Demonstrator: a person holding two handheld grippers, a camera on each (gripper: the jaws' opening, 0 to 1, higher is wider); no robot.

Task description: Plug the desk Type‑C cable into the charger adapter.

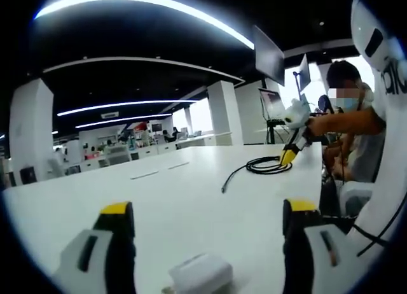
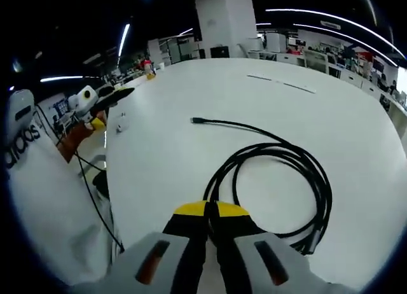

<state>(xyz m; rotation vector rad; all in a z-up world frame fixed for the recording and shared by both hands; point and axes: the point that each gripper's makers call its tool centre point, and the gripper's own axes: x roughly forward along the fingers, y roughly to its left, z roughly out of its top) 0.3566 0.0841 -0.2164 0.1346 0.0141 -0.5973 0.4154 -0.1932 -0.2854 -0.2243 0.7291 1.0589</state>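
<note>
Our right gripper (image 2: 211, 212) is closed on the cable (image 2: 289, 173), left gripper (image 1: 210, 214) wide open over the adapter (image 1: 197, 275); a mid-coil hold may leave the plug (image 2: 197, 120) dangling

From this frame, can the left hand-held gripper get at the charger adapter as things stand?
Probably yes. The left hand-held gripper has its jaws open, and the white charger adapter lies on the table between them, low in the left gripper view. Nothing sits in between; the black cable lies farther off.
</note>
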